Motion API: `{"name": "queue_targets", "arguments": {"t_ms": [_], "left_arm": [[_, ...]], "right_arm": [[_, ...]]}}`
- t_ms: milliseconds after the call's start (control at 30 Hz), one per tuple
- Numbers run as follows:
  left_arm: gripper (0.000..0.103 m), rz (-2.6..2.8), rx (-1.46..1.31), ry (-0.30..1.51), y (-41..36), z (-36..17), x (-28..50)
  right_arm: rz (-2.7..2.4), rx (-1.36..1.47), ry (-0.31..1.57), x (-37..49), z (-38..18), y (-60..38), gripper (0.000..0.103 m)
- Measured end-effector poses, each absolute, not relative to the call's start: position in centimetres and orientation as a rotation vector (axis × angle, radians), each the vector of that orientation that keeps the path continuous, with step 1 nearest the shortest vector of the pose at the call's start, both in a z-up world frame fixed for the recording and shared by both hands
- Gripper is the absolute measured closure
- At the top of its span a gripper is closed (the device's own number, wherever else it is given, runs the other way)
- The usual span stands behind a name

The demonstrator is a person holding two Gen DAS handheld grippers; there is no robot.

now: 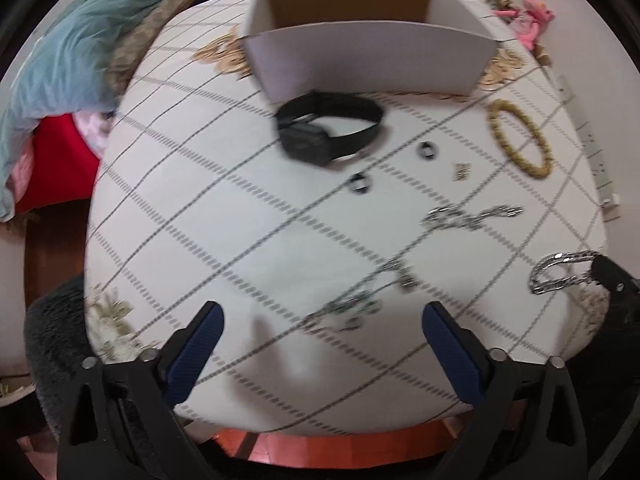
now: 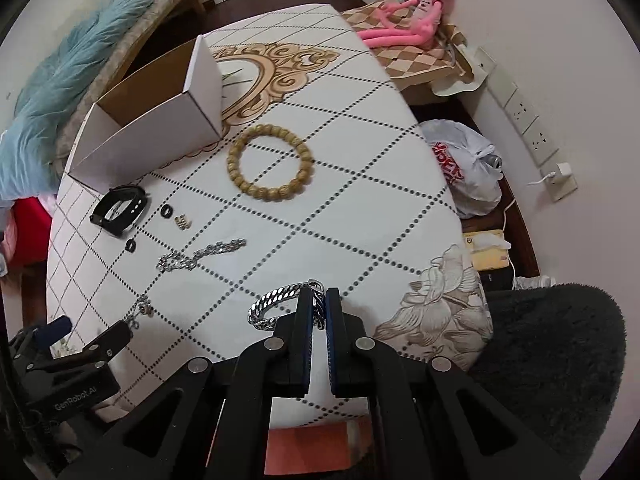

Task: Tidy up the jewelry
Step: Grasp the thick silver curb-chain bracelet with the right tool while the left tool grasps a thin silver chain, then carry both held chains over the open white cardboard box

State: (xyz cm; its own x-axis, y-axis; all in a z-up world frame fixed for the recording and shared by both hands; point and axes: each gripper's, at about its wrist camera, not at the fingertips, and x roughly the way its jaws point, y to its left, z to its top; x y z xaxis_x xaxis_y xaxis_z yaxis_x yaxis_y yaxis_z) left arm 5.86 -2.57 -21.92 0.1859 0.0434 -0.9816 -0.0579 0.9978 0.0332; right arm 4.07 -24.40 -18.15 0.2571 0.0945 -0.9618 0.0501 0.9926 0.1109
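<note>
My right gripper point(image 2: 319, 300) is shut on a thick silver chain bracelet point(image 2: 276, 305) at the table's near edge; it also shows in the left wrist view point(image 1: 560, 272). My left gripper point(image 1: 322, 320) is open and empty above the near table, close to a thin silver chain point(image 1: 360, 300). An open white cardboard box point(image 1: 360, 40) stands at the far side. A black watch point(image 1: 328, 128), two dark rings point(image 1: 360, 184) point(image 1: 427, 150), a small gold piece point(image 1: 462, 170), a beaded wooden bracelet point(image 2: 270, 168) and another silver chain point(image 2: 200, 256) lie on the table.
The table wears a white checked cloth point(image 2: 360, 208). A pink plush toy point(image 2: 412, 16) sits at the far right. A white plastic bag point(image 2: 468, 168) lies right of the table. A dark fuzzy seat point(image 2: 560, 352) is near right. A blue blanket point(image 1: 60, 52) lies left.
</note>
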Motion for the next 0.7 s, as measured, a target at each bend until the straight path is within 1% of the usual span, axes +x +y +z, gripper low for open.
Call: {"name": "queue_targets", "arguments": {"t_ms": [33,67,100,167,200,233,267,300,333,400,467,500,533,567,633,700], "left_arm": [[0.018,0.060,-0.008,1.379,-3.0,-22.1,6.0],[0.025,0.052,-0.005,1.382,-3.5,-22.1,6.1],[0.027,0.040,-0.005,1.387,-3.8,-22.3,6.2],[0.037,0.026,-0.001,1.381,-4.3,-22.6,6.3],[0.040,0.021,0.004,1.378,-4.5,-22.9,6.5],[0.046,0.013,0.007,1.380,-4.6,-23.1,6.5],[0.057,0.009,0.007,1.383,-4.7,-23.3,6.5],[0.062,0.002,0.003,1.386,-4.7,-23.4,6.5],[0.066,-0.005,-0.006,1.381,-4.5,-23.5,6.5],[0.070,-0.011,-0.001,1.369,-4.1,-23.5,6.8],[0.079,-0.024,0.003,1.347,-4.1,-23.4,6.7],[0.080,-0.029,0.003,1.339,-3.9,-23.4,6.6],[0.083,-0.032,0.003,1.332,-3.8,-23.3,6.6],[0.089,-0.035,0.006,1.326,-3.7,-23.3,6.6],[0.095,-0.040,0.011,1.319,-3.4,-23.2,6.5],[0.096,-0.042,0.007,1.320,-3.0,-23.1,6.5]], "right_arm": [[0.029,0.130,1.313,5.0,-18.6,-24.7,0.097],[0.024,0.133,1.316,4.9,-18.8,-24.8,0.097],[0.019,0.140,1.317,5.4,-19.2,-25.0,0.097],[0.016,0.151,1.324,5.8,-19.5,-25.4,0.097],[0.013,0.155,1.327,5.9,-19.7,-25.5,0.097],[0.011,0.158,1.328,6.3,-20.0,-25.8,0.097],[0.009,0.160,1.329,6.5,-20.2,-25.9,0.097],[0.008,0.159,1.329,6.5,-20.2,-25.9,0.097],[0.007,0.158,1.328,6.4,-20.2,-26.0,0.097],[0.006,0.158,1.329,6.4,-20.2,-26.0,0.097],[0.002,0.155,1.331,6.4,-20.3,-26.0,0.097],[0.002,0.155,1.332,6.4,-20.4,-26.0,0.097],[0.003,0.154,1.334,6.4,-20.4,-26.0,0.097],[0.003,0.153,1.335,6.4,-20.5,-25.9,0.097],[0.006,0.148,1.335,6.4,-20.5,-25.8,0.097],[0.008,0.149,1.335,6.4,-20.4,-25.7,0.097]]}}
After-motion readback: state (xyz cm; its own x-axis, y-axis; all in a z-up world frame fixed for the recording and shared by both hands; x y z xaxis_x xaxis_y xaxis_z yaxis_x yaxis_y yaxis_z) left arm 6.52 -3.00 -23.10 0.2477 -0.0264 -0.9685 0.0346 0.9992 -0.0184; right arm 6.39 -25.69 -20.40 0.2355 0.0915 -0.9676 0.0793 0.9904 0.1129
